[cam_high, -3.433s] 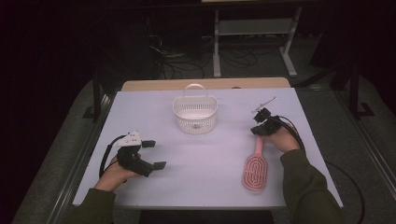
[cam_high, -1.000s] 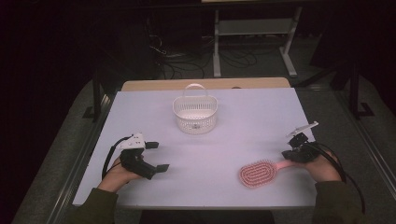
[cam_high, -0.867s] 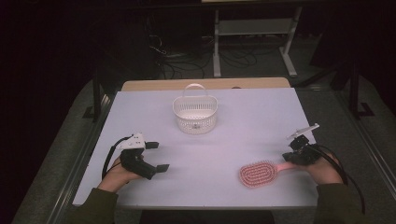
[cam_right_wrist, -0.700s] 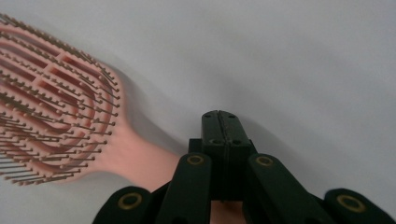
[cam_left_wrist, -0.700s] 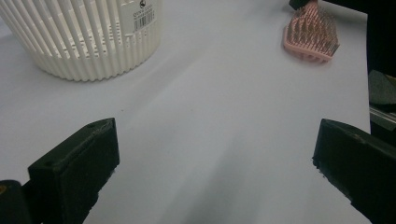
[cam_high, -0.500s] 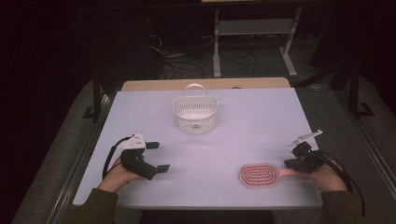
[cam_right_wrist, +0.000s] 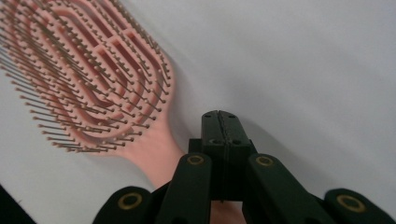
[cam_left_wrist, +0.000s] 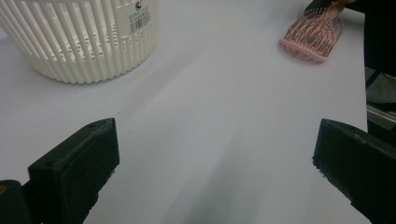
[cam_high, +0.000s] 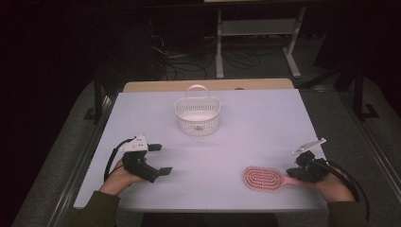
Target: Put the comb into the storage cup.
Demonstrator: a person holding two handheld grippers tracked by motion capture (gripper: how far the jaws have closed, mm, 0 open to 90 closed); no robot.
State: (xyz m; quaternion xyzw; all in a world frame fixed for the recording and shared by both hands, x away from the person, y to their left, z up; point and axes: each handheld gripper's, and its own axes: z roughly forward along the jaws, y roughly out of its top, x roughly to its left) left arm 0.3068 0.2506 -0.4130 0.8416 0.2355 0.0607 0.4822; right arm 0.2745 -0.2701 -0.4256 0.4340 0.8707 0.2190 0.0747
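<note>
The high view is dim, its surroundings almost black, and the pale table (cam_high: 265, 127) is the one lit surface. In the right gripper view the pink hairbrush (cam_right_wrist: 88, 74) throws a soft shadow; close bristles blur.

On the white-covered surface (cam_high: 265, 123), the white slatted plastic basket with a hoop handle (cam_high: 197, 115) stands at the far middle. The pink oval plastic hairbrush (cam_high: 262, 178) lies near the front right, bristles up. The left gripper (cam_high: 158, 159) rests front left, well apart from both; the right gripper (cam_high: 291, 174) sits at the brush's handle.
</note>
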